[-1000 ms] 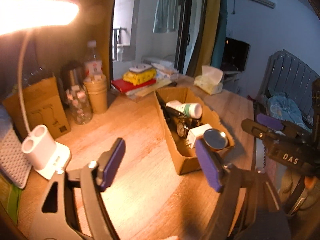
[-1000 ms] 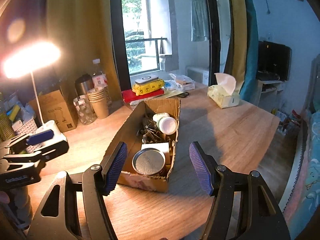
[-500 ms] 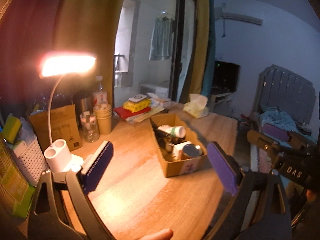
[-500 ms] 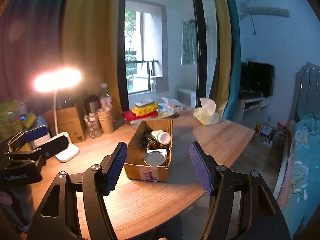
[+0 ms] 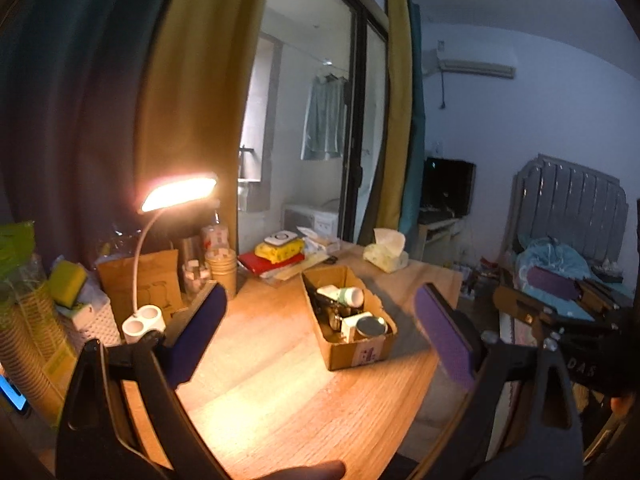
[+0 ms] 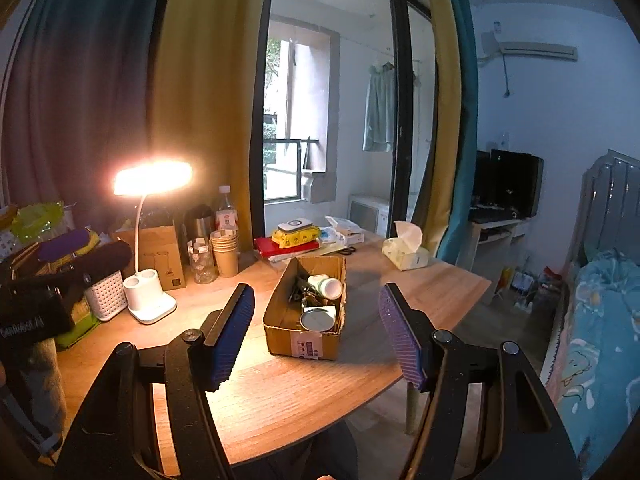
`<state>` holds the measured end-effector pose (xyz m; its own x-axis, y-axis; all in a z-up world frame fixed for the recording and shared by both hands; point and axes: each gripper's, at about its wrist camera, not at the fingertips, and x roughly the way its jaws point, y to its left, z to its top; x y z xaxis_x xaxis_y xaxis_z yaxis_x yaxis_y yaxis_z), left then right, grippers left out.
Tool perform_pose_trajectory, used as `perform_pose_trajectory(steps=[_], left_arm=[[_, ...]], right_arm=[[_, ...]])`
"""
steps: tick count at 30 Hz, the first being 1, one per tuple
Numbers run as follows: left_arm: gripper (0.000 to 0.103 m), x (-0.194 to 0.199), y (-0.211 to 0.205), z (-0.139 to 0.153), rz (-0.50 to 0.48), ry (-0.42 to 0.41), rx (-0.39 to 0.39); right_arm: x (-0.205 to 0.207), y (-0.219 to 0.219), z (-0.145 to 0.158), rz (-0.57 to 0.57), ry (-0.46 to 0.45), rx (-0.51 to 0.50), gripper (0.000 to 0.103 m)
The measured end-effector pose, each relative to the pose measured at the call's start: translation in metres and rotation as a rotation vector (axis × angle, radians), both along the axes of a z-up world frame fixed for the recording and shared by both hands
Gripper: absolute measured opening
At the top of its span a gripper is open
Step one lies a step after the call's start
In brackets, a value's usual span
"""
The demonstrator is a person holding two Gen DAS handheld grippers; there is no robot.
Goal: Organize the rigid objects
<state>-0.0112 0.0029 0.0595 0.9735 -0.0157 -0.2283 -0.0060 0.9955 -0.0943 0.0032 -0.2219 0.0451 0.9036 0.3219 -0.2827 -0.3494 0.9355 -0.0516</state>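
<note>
Nearest in the right wrist view, the right gripper point(image 6: 316, 334) fills the lower frame, jaws parted with nothing between them. In the left wrist view the left gripper point(image 5: 320, 332) sits low in the frame, jaws wider, having just spread further, also empty. Both appear pulled back from the desk, which suggests nothing is being carried and the sorting may be nearly finished.

Beyond the fingers, at frame centre, a cardboard box point(image 6: 306, 344) rests on the wooden table point(image 6: 280, 396). It gathers the rigid objects, likely so they stay together. Its long axis runs away from the camera, short labelled end nearest. Inside, a round tin point(image 6: 317, 319) lies flat at the near end, lid up. Behind it a white bottle point(image 6: 326, 286) lies on its side, cap toward the camera and slightly right. Dark metal pieces beside it are too small to identify.

Farther, centre left, a lit desk lamp point(image 6: 150, 296) stands; paper cups point(image 6: 225, 254) behind it; a tissue pack point(image 6: 406, 252) right of centre
</note>
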Motion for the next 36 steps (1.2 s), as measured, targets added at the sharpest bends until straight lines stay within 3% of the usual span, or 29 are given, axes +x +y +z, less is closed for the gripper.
perform_pose_trajectory(steps=[8,36], left_arm=[[0.097,-0.0080,-0.0011,0.0049,0.008,-0.030,0.007],[0.098,-0.0042,-0.0055,0.0035,-0.024,-0.004,0.016]], right_arm=[[-0.0072,-0.0045,0.0048,-0.005,-0.012,0.008,0.068],[-0.0031,-0.0043,0.0054,-0.004,0.004,0.006,0.068]])
